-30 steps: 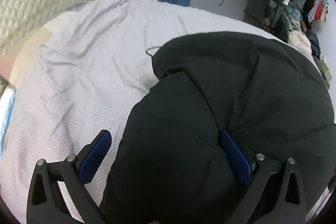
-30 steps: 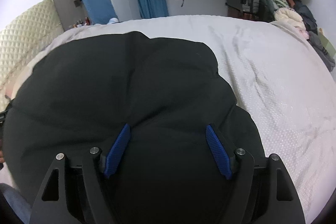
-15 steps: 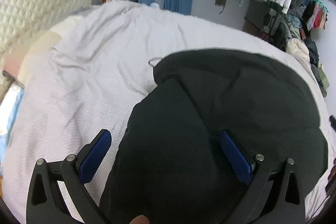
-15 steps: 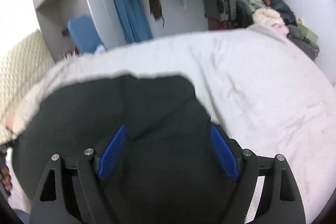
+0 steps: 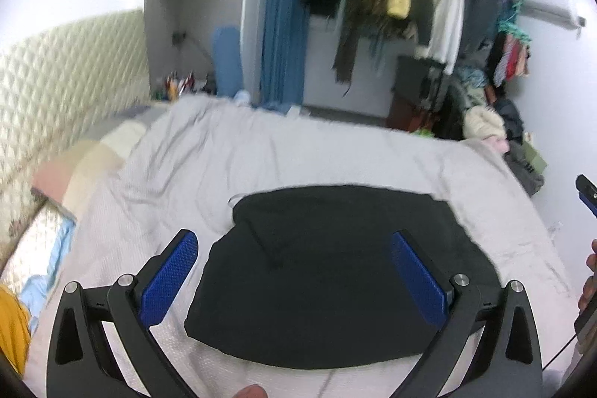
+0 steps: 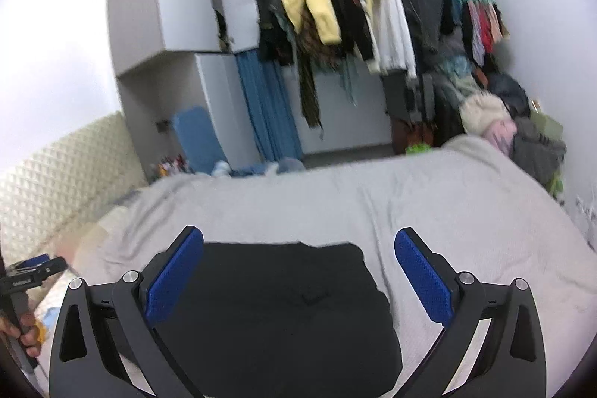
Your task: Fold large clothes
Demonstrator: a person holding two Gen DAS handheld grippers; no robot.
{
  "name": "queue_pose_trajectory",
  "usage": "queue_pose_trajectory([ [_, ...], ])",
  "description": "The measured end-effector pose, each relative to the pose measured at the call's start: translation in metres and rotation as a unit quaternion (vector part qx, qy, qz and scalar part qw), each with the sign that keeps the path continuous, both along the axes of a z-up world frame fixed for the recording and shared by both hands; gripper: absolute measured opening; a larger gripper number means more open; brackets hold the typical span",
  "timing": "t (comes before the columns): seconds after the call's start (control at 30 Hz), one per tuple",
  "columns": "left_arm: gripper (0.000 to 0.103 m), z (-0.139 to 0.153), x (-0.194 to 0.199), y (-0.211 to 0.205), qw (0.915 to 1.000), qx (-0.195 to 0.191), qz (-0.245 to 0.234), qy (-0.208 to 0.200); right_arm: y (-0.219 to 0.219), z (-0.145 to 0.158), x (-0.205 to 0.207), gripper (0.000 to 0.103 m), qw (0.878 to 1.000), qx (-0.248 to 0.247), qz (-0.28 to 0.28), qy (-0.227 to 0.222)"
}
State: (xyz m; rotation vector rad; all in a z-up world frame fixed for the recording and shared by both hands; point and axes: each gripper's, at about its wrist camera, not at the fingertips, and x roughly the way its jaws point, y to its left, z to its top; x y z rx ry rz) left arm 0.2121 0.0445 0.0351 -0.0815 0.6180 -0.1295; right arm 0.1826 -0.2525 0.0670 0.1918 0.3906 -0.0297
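A black garment (image 5: pixel 328 271) lies folded in a compact rectangle on the grey bedspread (image 5: pixel 261 152). It also shows in the right wrist view (image 6: pixel 276 316). My left gripper (image 5: pixel 294 271) is open and empty, held above and behind the garment. My right gripper (image 6: pixel 298 271) is open and empty, also raised above the garment. Neither gripper touches the cloth. The right gripper's tip shows at the right edge of the left wrist view (image 5: pixel 587 193), and the left gripper shows at the left edge of the right wrist view (image 6: pixel 30 275).
A quilted headboard (image 5: pixel 56 88) stands at the left with pillows (image 5: pixel 74 170) below it. A rail of hanging clothes (image 6: pixel 354 10) and a pile of clothes (image 6: pixel 515 129) stand beyond the bed's far side. A blue curtain (image 6: pixel 268 110) hangs by the cupboard.
Both grippers have lifted up and drawn back from the black garment, which now lies lower and smaller in both views. The garment stays folded on the bed.
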Motion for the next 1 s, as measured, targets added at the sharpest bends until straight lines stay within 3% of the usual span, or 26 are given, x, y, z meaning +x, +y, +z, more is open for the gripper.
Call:
queue_pose_trajectory([
  [0.2,0.103,0.042,-0.061,-0.022,0.9986,-0.006,-0.025,-0.045,0.028,0.037,-0.052,0.103,0.998,-0.017,0.033,-0.05],
  [0.33,0.103,0.061,-0.096,-0.026,0.9977,-0.015,-0.012,-0.065,0.042,0.055,-0.085,0.103,0.995,-0.02,0.051,-0.081],
  [0.5,0.103,0.075,-0.138,-0.039,0.9956,-0.01,-0.019,-0.092,0.055,0.061,-0.109,0.103,0.992,-0.021,0.065,-0.104],
  [0.8,0.103,0.064,-0.195,-0.07,0.9936,-0.004,-0.05,-0.101,0.084,0.021,-0.142,0.103,0.993,-0.014,0.086,-0.08],
  [1.0,0.103,0.035,-0.201,-0.086,0.9943,0.017,-0.061,-0.086,0.099,-0.002,-0.15,0.103,0.995,-0.026,0.074,-0.058],
])
